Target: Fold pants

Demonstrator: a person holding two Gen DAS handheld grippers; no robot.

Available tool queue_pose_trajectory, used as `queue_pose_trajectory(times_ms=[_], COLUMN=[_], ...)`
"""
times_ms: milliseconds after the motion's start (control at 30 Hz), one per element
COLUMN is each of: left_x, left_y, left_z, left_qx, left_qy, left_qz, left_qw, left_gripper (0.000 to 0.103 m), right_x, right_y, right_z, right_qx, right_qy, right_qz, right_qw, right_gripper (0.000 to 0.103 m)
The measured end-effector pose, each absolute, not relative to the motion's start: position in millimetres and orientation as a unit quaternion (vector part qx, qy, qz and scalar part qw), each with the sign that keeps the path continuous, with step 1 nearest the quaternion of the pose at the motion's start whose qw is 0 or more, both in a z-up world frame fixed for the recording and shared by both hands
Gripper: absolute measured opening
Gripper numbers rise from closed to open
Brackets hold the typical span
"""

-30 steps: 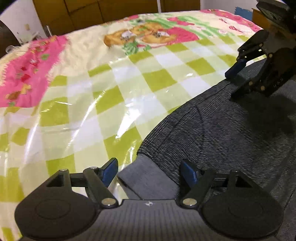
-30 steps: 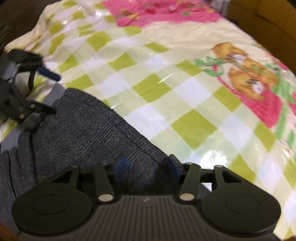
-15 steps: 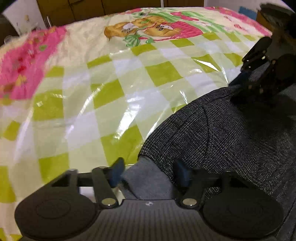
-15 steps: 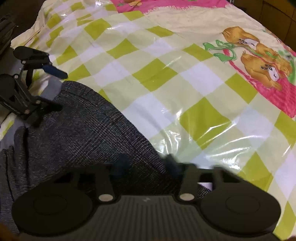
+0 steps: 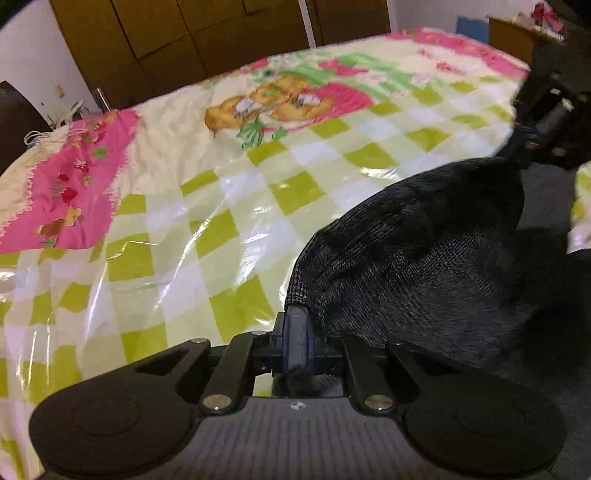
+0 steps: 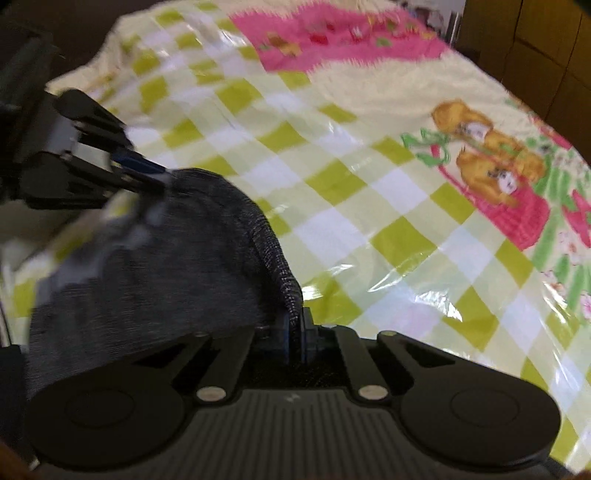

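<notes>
Dark grey pants (image 5: pixel 424 266) lie on the bed, and their near edge is raised off the sheet. In the left wrist view my left gripper (image 5: pixel 297 332) has its jaws closing tight on a lighter grey fold of that edge, blue pads pressed on the cloth. My right gripper (image 5: pixel 532 142) shows at the far right, pinching the other corner. In the right wrist view the right gripper (image 6: pixel 295 334) is closing onto the knit hem of the pants (image 6: pixel 166 280), pads pressed on it. The left gripper (image 6: pixel 142 173) holds the far corner there.
A green-and-white checked sheet (image 5: pixel 192 236) with pink patches and a bear print lies under shiny clear plastic. Brown wooden cabinets (image 5: pixel 221 40) stand behind the bed. A dark object (image 5: pixel 14 122) is at the left, a cardboard box (image 5: pixel 517 33) at the top right.
Both grippers went from open around the pants' edge to shut on it. They then rose, lifting the edge so the cloth bulges up between them.
</notes>
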State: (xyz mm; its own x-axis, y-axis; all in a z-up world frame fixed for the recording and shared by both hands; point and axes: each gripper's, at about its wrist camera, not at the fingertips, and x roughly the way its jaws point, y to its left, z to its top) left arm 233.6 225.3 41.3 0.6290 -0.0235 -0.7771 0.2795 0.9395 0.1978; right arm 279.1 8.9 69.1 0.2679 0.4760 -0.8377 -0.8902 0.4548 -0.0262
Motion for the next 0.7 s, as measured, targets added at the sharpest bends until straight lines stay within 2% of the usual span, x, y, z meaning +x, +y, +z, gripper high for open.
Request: queue_pose_trajectory(times_ms=[233, 367, 500, 633, 667, 700], left_x=[132, 79, 55, 47, 46, 46], left_y=[221, 214, 204, 193, 191, 188], left_z=[64, 44, 15, 9, 8, 7], left_qx=[0.101, 0.093, 0.105, 0.129, 0.139, 0.159], left_qy=[0.394, 0.420, 0.437, 0.416, 0.412, 0.404], left_qz=[-0.083, -0.075, -0.055, -0.051, -0.052, -0.049], left_qw=[0.910, 0.900, 0.892, 0.899, 0.899, 0.900], left_gripper=[0.023, 0.023, 0.023, 0.025, 0.029, 0.032], right_x=[164, 113, 89, 77, 77, 78], right_y=[-29, -42, -35, -28, -27, -26], right_z=[110, 86, 51, 44, 42, 40], right_qx=[-0.220, -0.173, -0.183, -0.258, -0.263, -0.276], right_qy=[0.396, 0.444, 0.461, 0.392, 0.385, 0.376], right_qz=[0.500, 0.524, 0.518, 0.498, 0.495, 0.494], right_qw=[0.738, 0.706, 0.697, 0.729, 0.733, 0.734], right_gripper=[0.004, 0.001, 0.001, 0.008, 0.010, 0.019])
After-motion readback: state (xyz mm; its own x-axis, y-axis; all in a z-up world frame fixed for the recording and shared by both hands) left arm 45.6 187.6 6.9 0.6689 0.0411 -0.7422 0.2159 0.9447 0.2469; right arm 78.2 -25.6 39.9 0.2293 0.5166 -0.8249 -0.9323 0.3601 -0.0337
